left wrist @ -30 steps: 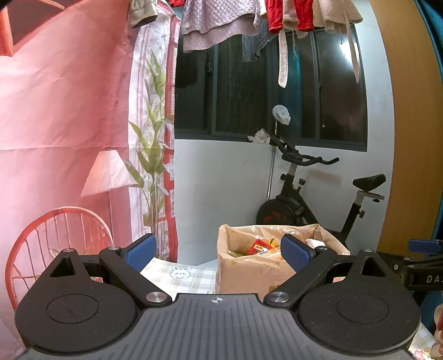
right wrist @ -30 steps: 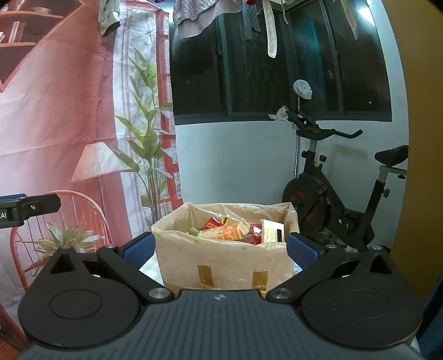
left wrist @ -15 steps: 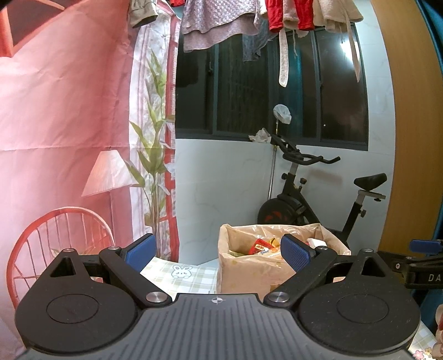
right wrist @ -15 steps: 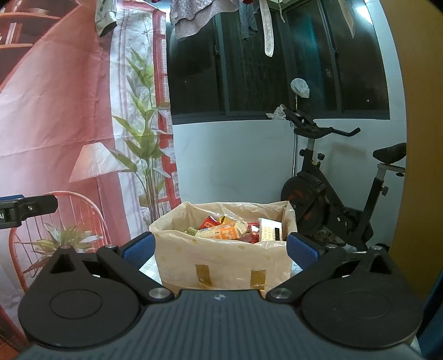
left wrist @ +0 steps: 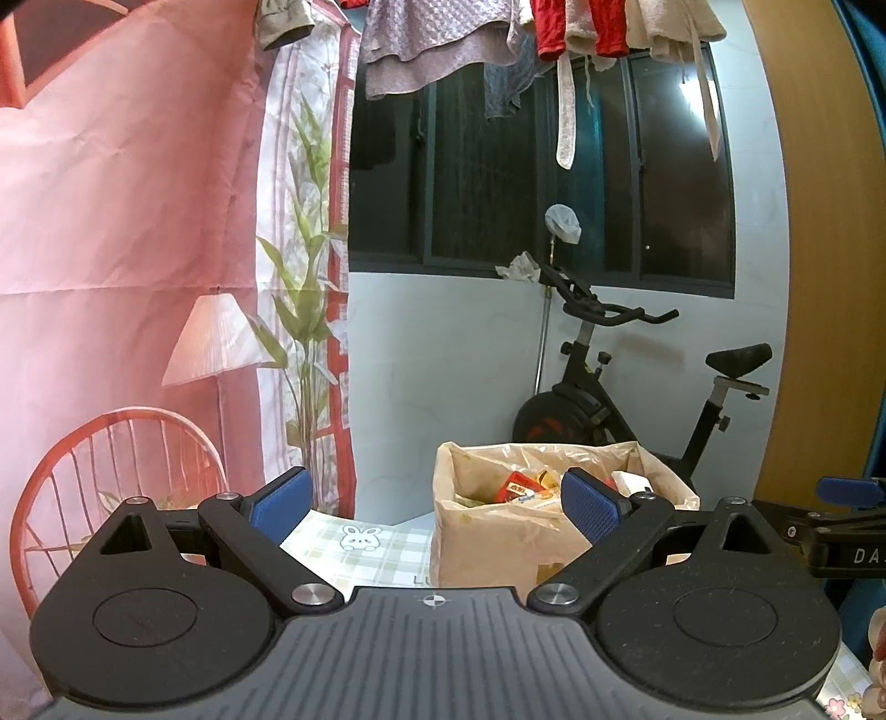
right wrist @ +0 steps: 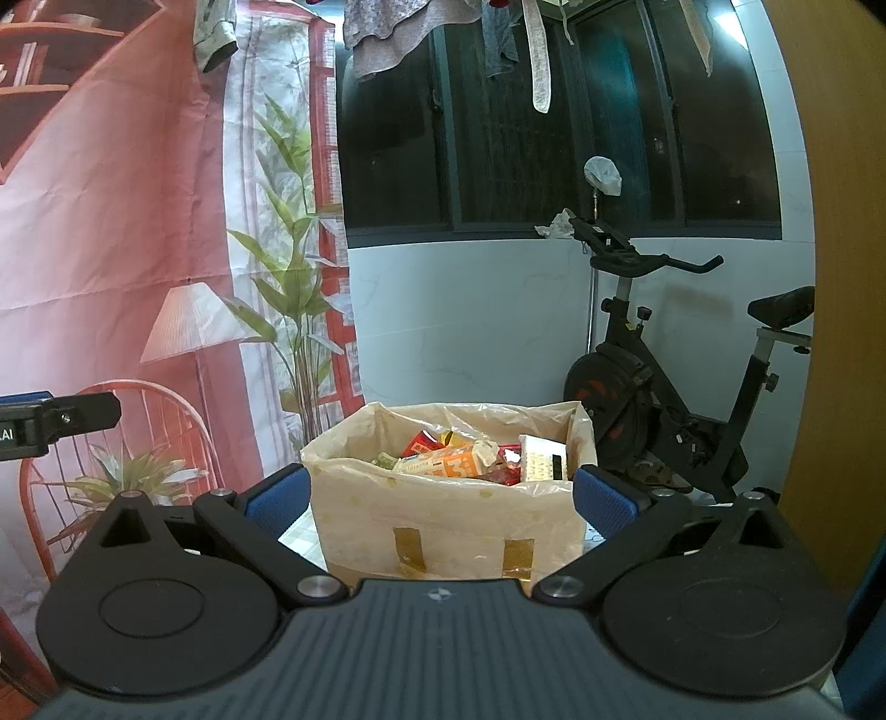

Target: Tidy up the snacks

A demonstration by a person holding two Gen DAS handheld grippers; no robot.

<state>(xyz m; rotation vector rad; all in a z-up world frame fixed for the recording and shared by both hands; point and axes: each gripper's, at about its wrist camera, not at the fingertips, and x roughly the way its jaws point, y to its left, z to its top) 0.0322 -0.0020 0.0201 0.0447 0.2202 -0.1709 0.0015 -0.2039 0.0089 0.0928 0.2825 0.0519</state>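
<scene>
Two grippers, both wide open, both holding nothing.

Left gripper [left wrist: 437, 507]: blue pads [left wrist: 281, 501] far apart, nothing between them, touching nothing. Up in the air over a table with a green checked cloth [left wrist: 360, 548] that has a little bunny on it. Pointing a bit to the left of the box, so the box sits behind the right pad.

Right gripper [right wrist: 440, 501]: blue pads [right wrist: 601, 501] far apart too, empty, touching nothing. Pointing right at the box, with one pad showing at each side of it. Cannot tell how near the pads are to the box walls.

Brown cardboard box [right wrist: 448, 526] on the table, lined with a thin plastic bag [right wrist: 482, 412] folded over the rim, with two strips of brown tape on the front. Full of snacks [right wrist: 459, 459]: an orange carton, red packets, a white box, something green. All piled inside, none on the cloth as far as can be seen.

Tip of the right gripper poking in at the right edge of the left camera view, and tip of the left gripper at the left edge of the right camera view.

Behind the table: a black exercise bike [right wrist: 664, 399], a white wall, dark windows [left wrist: 554, 183], clothes hanging up high [left wrist: 498, 39], and a pink wall cloth [left wrist: 122, 221] with a lamp, a chair and a plant printed on it.
</scene>
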